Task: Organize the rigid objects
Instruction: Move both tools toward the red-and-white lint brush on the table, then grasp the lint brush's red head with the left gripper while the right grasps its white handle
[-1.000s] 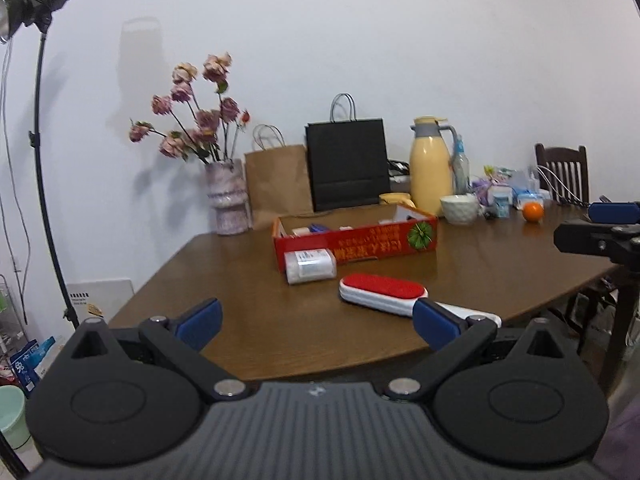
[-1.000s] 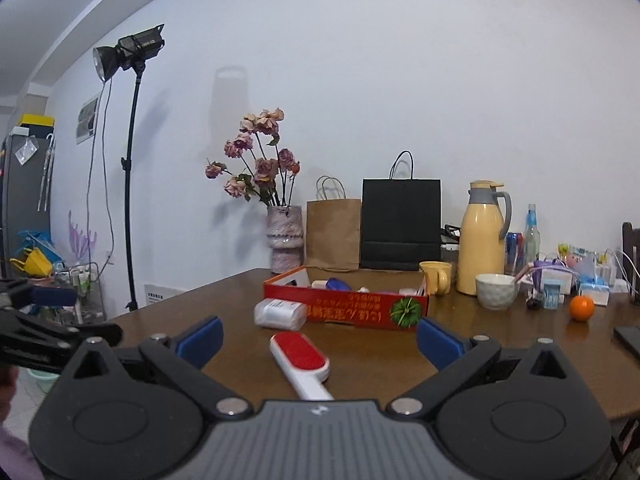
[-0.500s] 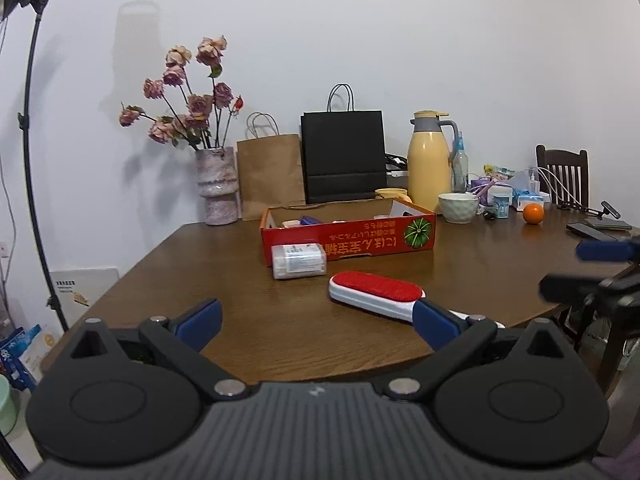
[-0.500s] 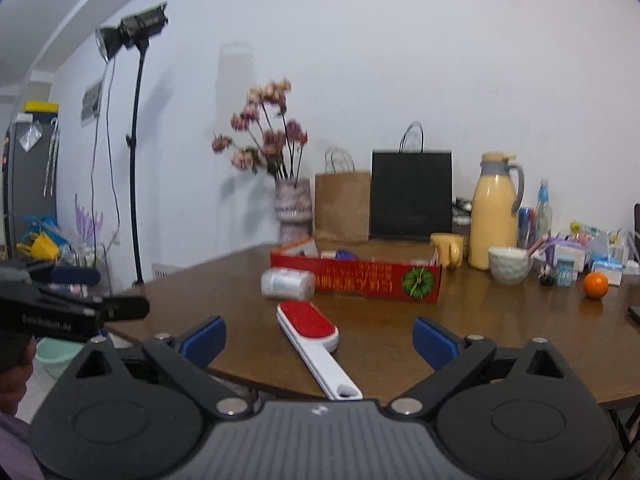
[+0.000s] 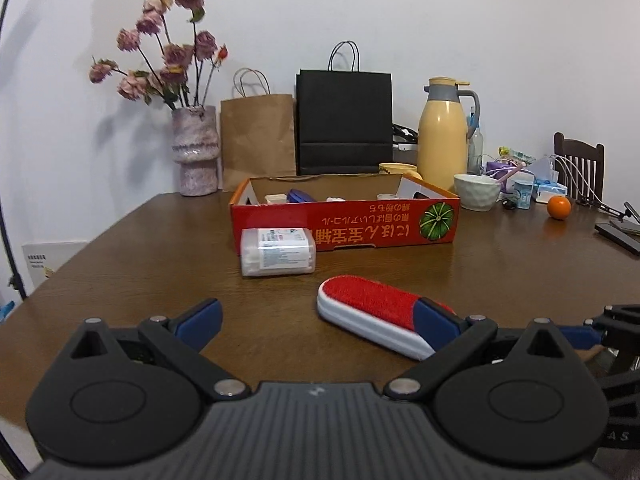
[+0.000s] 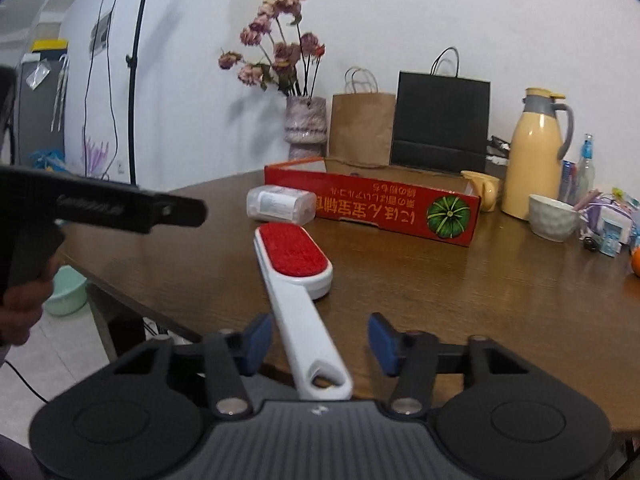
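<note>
Between the right tool's wide-apart fingers, the lint brush handle, its end cut off; left tool likewise wide.

The right tool is now brought low and close over the desk edge, its blue pads narrowed either side of the white handle of the lint brush, not yet touching it.

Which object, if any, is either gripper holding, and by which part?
Nothing is held. The right gripper is open around the lint brush handle; the left gripper is open, empty.
</note>
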Demonstrator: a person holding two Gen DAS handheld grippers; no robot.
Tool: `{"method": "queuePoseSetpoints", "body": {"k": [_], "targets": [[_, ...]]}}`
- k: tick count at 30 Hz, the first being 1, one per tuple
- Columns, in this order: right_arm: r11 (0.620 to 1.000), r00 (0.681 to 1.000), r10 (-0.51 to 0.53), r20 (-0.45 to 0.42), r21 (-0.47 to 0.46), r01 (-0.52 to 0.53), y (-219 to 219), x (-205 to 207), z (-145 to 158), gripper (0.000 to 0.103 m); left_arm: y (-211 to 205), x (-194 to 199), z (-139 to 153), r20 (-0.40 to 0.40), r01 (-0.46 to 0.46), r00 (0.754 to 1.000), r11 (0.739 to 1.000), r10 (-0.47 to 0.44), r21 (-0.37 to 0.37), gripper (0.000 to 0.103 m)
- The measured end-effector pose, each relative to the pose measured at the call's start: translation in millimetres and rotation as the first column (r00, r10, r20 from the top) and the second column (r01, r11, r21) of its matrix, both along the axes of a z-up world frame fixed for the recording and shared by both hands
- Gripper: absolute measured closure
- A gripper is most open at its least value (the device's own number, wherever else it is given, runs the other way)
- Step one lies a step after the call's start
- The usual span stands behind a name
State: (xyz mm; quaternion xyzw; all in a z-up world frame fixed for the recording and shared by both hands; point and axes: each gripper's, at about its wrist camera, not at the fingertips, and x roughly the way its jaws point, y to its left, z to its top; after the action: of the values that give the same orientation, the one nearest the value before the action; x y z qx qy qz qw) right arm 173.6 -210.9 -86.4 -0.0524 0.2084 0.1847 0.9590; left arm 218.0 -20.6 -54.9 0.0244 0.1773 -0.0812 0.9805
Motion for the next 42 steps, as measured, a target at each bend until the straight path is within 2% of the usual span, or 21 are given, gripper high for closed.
{"method": "queuePoseSetpoints", "body": {"k": [5,10,11,12,13,15,18,21,23,24,26,27,28,31,33,35,36,39,40,41,42], "targets": [[1.0,1.0,-0.003,0.005,-0.022,0.003,-17,27,2,0.056,-4,45,-9,-0.077,0.005,0.997,0.999,-0.008,-0.036,0.0],[0.997,0.998,-0.063,-0.024,-0.044,0.062,-41,57,5,0.055,-11,73,-13,-0.14,0.02,0.99,0.998,-0.028,-0.055,0.001],[0.998,0.998,-0.063,-0.027,-0.03,0.062,-46,60,7,0.055,-13,75,-15,-0.153,0.016,0.988,0.998,-0.025,-0.061,0.005],[0.998,0.998,-0.058,-0.031,-0.005,0.058,-51,63,9,0.055,-14,77,-17,-0.17,0.012,0.985,0.998,-0.024,-0.067,0.017],[0.998,0.998,-0.059,-0.036,0.02,0.06,-57,67,11,0.055,-14,77,-19,-0.183,0.007,0.983,0.997,-0.02,-0.07,0.021],[0.994,0.995,-0.076,-0.059,0.078,0.081,-69,76,15,0.055,-10,74,-21,-0.184,-0.015,0.983,0.995,-0.003,-0.098,0.02],[0.98,0.989,-0.101,-0.106,0.161,0.118,-86,92,16,0.055,-9,64,-14,-0.159,-0.064,0.986,0.995,0.051,-0.079,0.007],[0.979,0.986,-0.118,-0.119,0.153,0.136,-89,105,16,0.055,-3,46,-3,-0.139,-0.071,0.989,0.991,0.054,-0.114,0.004],[0.982,0.982,-0.13,-0.137,0.121,0.146,-87,113,12,0.066,-2,40,-1,-0.171,-0.063,0.985,0.987,0.037,-0.149,0.004],[0.983,0.98,-0.132,-0.148,0.106,0.149,-87,115,10,0.077,-3,37,-1,-0.186,-0.062,0.982,0.986,0.033,-0.156,0.007],[0.985,0.978,-0.134,-0.162,0.089,0.15,-85,116,7,0.08,-6,36,-5,-0.214,-0.068,0.976,0.986,0.035,-0.152,0.017],[0.986,0.978,-0.128,-0.167,0.088,0.144,-85,114,5,0.081,-8,37,-8,-0.232,-0.079,0.972,0.986,0.044,-0.144,0.029],[0.986,0.978,-0.125,-0.165,0.09,0.142,-85,112,5,0.081,-8,38,-12,-0.252,-0.086,0.967,0.986,0.048,-0.142,0.035],[0.985,0.976,-0.125,-0.175,0.092,0.143,-86,109,6,0.08,-3,42,-16,-0.252,-0.088,0.967,0.975,0.035,-0.202,0.036],[0.984,0.975,-0.131,-0.179,0.095,0.149,-87,107,7,0.079,-4,44,-15,-0.251,-0.094,0.967,0.976,0.043,-0.194,0.034],[0.983,0.974,-0.139,-0.178,0.092,0.157,-88,103,10,0.079,-6,43,-13,-0.227,-0.09,0.973,0.982,0.05,-0.168,0.024],[0.982,0.974,-0.143,-0.178,0.095,0.161,-88,101,10,0.078,-7,42,-13,-0.212,-0.083,0.976,0.984,0.049,-0.156,0.022],[0.98,0.972,-0.138,-0.192,0.118,0.162,-87,100,7,0.078,-11,47,-14,-0.194,-0.069,0.98,0.989,0.043,-0.129,0.022],[0.979,0.973,-0.14,-0.183,0.122,0.163,-85,100,5,0.08,-13,50,-16,-0.2,-0.072,0.979,0.99,0.047,-0.121,0.03],[0.978,0.974,-0.141,-0.178,0.129,0.165,-84,100,4,0.082,-13,51,-17,-0.198,-0.062,0.98,0.99,0.036,-0.125,0.032],[0.977,0.974,-0.142,-0.178,0.135,0.167,-84,101,4,0.089,-14,50,-18,-0.187,-0.064,0.982,0.99,0.04,-0.125,0.033]]}}
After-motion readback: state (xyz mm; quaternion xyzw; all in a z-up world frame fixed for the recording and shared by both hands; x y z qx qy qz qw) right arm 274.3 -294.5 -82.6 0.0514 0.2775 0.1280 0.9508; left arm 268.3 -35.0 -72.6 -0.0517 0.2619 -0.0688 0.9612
